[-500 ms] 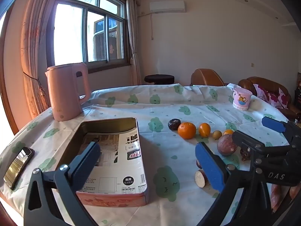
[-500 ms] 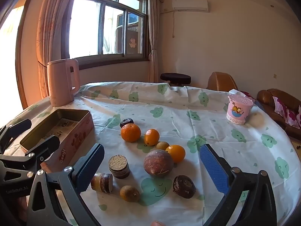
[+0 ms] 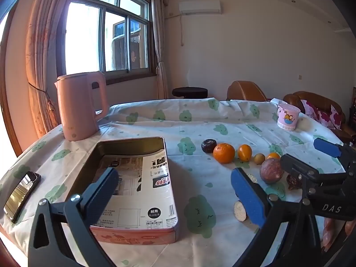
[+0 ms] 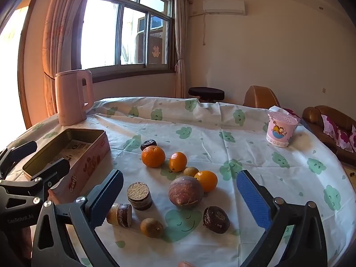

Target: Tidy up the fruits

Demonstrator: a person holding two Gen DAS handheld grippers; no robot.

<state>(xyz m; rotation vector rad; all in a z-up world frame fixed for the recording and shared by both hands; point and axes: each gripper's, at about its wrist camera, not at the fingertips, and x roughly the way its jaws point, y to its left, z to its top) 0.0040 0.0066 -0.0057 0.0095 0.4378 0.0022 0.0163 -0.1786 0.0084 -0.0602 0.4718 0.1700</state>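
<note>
Several fruits lie on the clouded tablecloth: a large orange [image 4: 153, 156], a small orange [image 4: 177, 161], another orange [image 4: 205, 180], a purple passion fruit [image 4: 185, 191], two kiwis [image 4: 152, 227], and dark fruits [image 4: 215, 219]. Two cut round pieces [image 4: 139, 195] stand left of them. My right gripper [image 4: 178, 195] is open and empty, above the near fruits. My left gripper [image 3: 175, 191] is open and empty over the right edge of the open pink tin [image 3: 133, 233], which holds printed paper. The large orange [image 3: 223, 153] and passion fruit [image 3: 271, 170] also show in the left wrist view.
A pink kettle [image 3: 77, 109] stands at the table's back left. A phone [image 3: 21, 194] lies at the left edge. A pink cartoon cup [image 4: 280, 131] stands at the back right. Chairs and a sofa lie beyond the table.
Both views have shifted only slightly; the fruits and tin lie where they were. Both grippers stay open.
</note>
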